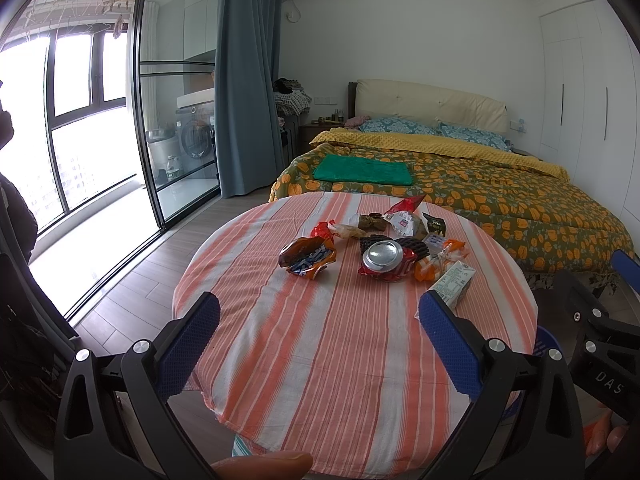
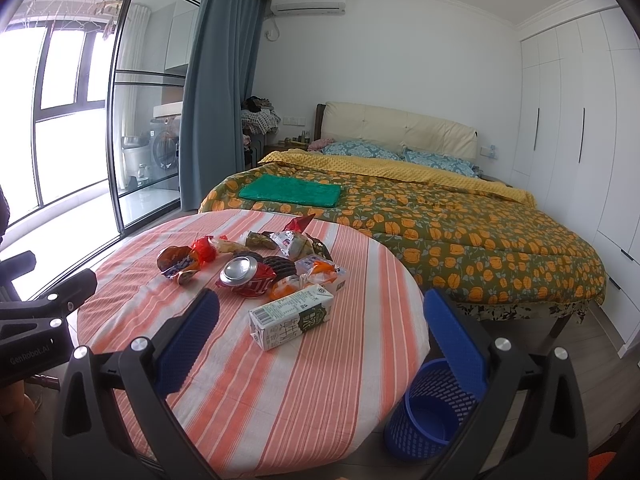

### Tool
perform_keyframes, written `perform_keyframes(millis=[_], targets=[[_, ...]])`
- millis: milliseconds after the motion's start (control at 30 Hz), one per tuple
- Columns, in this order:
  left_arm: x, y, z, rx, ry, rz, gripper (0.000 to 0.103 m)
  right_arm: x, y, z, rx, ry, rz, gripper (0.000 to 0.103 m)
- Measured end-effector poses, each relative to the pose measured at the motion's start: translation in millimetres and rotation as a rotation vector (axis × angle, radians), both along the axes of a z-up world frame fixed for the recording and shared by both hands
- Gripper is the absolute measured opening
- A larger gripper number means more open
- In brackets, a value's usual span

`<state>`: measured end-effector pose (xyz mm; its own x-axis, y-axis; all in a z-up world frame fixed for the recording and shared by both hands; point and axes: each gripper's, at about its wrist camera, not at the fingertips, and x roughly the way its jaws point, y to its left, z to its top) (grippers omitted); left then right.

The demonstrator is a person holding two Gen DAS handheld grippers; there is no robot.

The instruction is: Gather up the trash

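Two hand-held grippers, left (image 1: pixel 319 312) and right (image 2: pixel 321 310), hover wide open, empty, near the bench (image 2: pixel 248 380); a milk carton (image 2: pixel 291 316) lies before the crushed can (image 2: pixel 240 272) and wrappers (image 2: pixel 180 262).

Daylight floods in from the tall black-framed balcony windows (image 1: pixel 76 92) on the left, blown out to pure white there. The pale wood-plank floor (image 1: pixel 132 264) beneath carries strong glare. The room is evenly bright with soft, faint shadows. Fisheye curvature bends straight edges, corners vignette black, and the near foreground is slightly soft.
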<state>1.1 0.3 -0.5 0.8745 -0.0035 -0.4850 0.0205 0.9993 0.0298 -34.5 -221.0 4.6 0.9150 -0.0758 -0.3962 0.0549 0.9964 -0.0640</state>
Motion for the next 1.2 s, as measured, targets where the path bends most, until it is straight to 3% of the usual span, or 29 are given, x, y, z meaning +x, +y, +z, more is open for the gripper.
perform_keyframes(millis=[600, 867, 1100, 1200], targets=[[0.3, -3.4, -10.8, 0.013, 0.012, -0.004, 0.099, 1.3, -5.6, -9.0, 0.004, 0.017, -0.004, 0.098], [17.7, 12.4, -58.2, -0.016, 0.115, -0.026, 0.099, 16.1, -16.7, -32.7, 0.004, 0.07, -0.035, 0.098], [50.7, 16.0, -100.5, 0.023, 0.255, -0.01, 0.099, 36.8, -20.5, -73.2, 0.016, 0.193, -0.033, 0.098], [64.8, 24.3, -114.1, 0.003, 0.299, 0.017, 0.099, 45.4, -18.8, -88.0, 0.04, 0.244, -0.022, 0.098]])
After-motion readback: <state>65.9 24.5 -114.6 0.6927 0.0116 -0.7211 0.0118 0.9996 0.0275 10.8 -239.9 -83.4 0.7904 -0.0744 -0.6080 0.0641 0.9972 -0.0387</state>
